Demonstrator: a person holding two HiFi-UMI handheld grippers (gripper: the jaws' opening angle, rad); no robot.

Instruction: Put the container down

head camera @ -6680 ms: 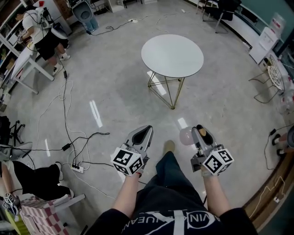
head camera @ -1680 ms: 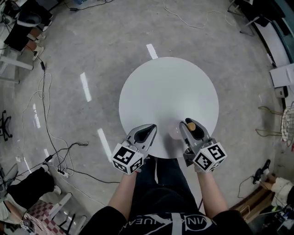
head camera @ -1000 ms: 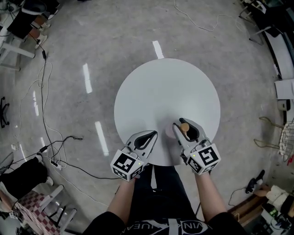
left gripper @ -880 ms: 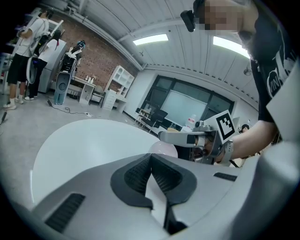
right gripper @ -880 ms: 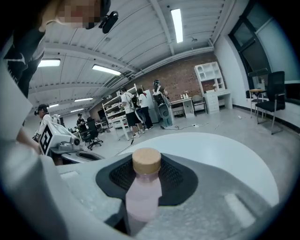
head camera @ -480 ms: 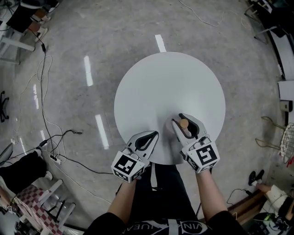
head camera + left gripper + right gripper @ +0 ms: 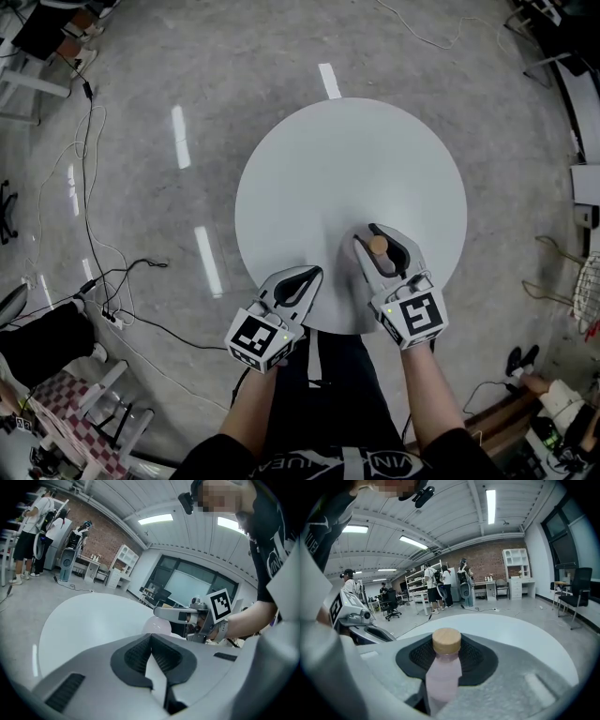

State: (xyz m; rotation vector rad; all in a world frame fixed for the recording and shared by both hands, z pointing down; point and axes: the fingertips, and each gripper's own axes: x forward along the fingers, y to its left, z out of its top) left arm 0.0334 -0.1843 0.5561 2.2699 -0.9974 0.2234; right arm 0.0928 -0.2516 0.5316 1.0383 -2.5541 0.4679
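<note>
Our right claw (image 7: pixel 371 235) is pinching the container (image 7: pixel 378 247): in the right gripper view the two dark pads press on either side of its pale pink body, just below the wooden cap (image 7: pixel 446 641), and the container stands upright between them. From the head view, claw and container hang over the near right part of the round white table (image 7: pixel 328 159). We cannot tell whether the container's base touches the tabletop. The marker cube (image 7: pixel 409 316) behind the right claw sits at the table's near edge.

Our left claw (image 7: pixel 315 272) is pressed together with nothing between its pads. It points across the near edge of the table, just beside the right claw and apart from it. In the left gripper view, the right claw reaches in from the right with the pink container below its jaw.

Around the table lies a grey floor (image 7: pixel 141 94), with black cables (image 7: pixel 122 281) trailing to our left. In the right gripper view, people (image 7: pixel 436 590) stand far back by shelves.
</note>
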